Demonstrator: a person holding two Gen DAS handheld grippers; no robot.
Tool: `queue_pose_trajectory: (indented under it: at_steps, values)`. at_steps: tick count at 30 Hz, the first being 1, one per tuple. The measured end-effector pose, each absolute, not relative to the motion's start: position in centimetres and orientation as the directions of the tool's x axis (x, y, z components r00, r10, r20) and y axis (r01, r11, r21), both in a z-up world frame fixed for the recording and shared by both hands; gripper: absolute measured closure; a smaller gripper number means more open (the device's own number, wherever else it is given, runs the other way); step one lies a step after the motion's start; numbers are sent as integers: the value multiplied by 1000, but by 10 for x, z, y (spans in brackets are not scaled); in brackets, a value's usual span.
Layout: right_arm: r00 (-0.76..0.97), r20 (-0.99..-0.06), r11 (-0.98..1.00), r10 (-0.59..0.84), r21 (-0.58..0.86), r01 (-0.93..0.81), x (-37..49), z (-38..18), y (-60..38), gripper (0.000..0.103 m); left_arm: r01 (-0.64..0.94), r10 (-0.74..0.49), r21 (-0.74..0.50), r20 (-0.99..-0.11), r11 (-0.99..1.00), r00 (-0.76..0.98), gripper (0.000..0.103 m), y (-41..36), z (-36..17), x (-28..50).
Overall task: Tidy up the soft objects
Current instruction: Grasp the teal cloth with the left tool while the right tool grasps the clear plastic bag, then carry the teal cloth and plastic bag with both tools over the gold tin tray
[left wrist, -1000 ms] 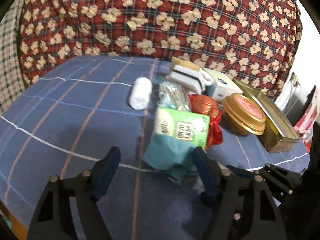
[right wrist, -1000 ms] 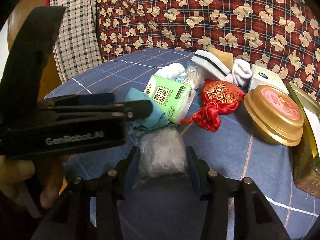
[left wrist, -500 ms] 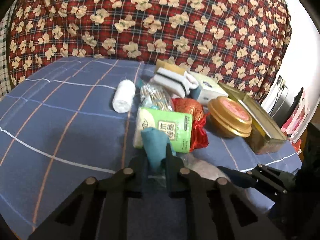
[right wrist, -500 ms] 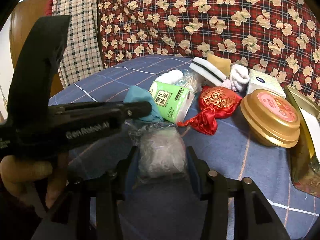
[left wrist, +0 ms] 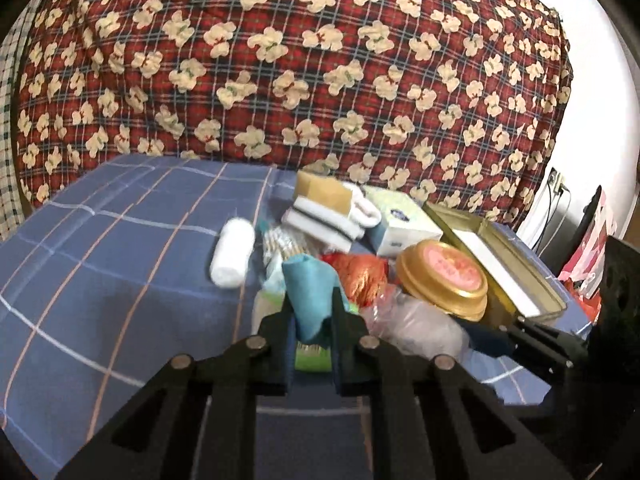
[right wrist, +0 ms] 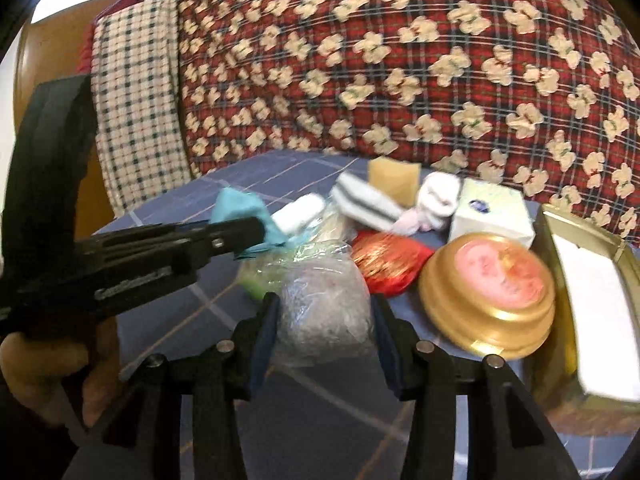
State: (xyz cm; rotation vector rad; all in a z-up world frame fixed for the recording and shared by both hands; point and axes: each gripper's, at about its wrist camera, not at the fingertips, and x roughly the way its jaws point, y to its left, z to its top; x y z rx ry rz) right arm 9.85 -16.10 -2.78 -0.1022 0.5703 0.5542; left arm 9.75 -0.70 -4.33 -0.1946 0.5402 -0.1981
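My left gripper is shut on a teal cloth and holds it above the blue checked table cover. The cloth also shows in the right wrist view, pinched at the left gripper's tip. My right gripper is shut on a clear plastic bag of whitish stuff, lifted off the table; the bag also shows in the left wrist view. A green tissue pack lies under the cloth, mostly hidden.
A white rolled towel, a bag of cotton swabs, sponges, a white sock, a tissue box, a red pouch, a round gold tin and an open gold box crowd the table. A floral quilt rises behind.
My left gripper closed on the teal cloth and lifted it off the green pack. My right gripper rose with the plastic bag held throughout.
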Motion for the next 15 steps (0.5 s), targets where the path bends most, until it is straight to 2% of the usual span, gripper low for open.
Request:
queue_pose_trajectory:
  at_steps: [9, 15]
  values:
    - [756, -477, 871, 448, 42, -490, 124, -6, -173, 54, 121, -212, -216, -474, 969, 854, 92, -16, -27, 121]
    - [806, -413, 890, 424, 24, -456, 143, 4, -176, 54, 119, -185, -175, -429, 977, 884, 92, -26, -13, 139]
